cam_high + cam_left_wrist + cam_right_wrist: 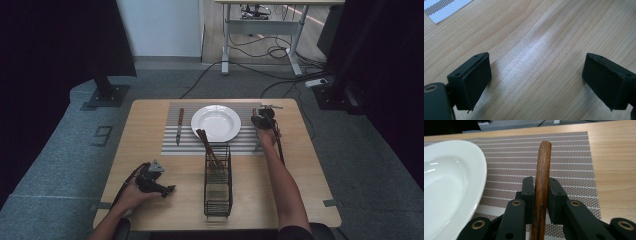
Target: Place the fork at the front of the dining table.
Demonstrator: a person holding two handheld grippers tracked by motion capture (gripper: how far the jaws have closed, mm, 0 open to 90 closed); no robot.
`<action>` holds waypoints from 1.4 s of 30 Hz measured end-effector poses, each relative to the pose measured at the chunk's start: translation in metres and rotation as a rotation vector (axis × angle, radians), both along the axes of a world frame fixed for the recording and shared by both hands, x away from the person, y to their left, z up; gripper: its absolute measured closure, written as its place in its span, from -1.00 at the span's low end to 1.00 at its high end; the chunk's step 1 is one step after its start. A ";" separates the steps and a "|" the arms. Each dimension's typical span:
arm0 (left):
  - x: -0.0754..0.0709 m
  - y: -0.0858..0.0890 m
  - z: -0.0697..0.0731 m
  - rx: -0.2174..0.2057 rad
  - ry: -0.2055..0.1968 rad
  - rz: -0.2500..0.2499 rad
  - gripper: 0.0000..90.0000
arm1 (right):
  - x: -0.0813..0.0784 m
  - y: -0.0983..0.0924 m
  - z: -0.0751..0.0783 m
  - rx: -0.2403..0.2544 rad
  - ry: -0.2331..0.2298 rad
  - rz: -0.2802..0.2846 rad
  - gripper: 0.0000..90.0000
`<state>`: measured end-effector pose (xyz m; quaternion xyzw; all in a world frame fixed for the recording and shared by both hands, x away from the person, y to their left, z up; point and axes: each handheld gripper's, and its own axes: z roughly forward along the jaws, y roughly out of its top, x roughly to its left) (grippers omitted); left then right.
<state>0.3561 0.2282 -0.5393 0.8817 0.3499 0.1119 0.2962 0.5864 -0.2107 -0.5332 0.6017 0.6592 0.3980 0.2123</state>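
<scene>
One table [150, 190] carries everything. On it lies one striped mat [172, 145], and on the mat one white plate [216, 122] with one knife [179, 125] to its left. One wire caddy [218, 187] stands in front of the mat, holding utensils with brown handles; their count is unclear. The right gripper [541, 195] is clamped on one wooden handle [543, 167], over the mat just right of the plate. The left gripper [536, 82] rests released over bare wood.
</scene>
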 end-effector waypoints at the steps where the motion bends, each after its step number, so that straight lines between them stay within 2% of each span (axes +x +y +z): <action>1: 0.000 0.000 0.000 0.000 0.000 0.000 -0.81 | 0.000 0.001 -0.001 -0.003 0.005 0.002 0.72; 15: 0.000 0.000 0.000 0.000 0.000 -0.002 -0.81 | 0.003 0.007 -0.013 -0.035 0.043 -0.005 0.72; 18: 0.000 0.000 0.000 0.000 0.000 -0.001 -0.81 | 0.004 0.008 -0.013 -0.052 0.061 0.001 0.72; 21: 0.000 0.000 0.000 0.000 -0.001 -0.001 -0.81 | 0.007 0.013 -0.012 -0.093 0.079 0.020 0.70; 25: 0.000 0.000 0.000 0.000 -0.001 -0.001 -0.81 | 0.009 0.019 -0.011 -0.111 0.080 0.029 0.69; 37: 0.000 0.000 0.000 0.000 0.000 -0.001 -0.81 | 0.009 0.019 -0.012 -0.109 0.075 0.033 0.61; 42: 0.000 0.000 0.000 0.001 0.000 -0.001 -0.81 | 0.008 0.020 -0.012 -0.122 0.073 0.037 0.57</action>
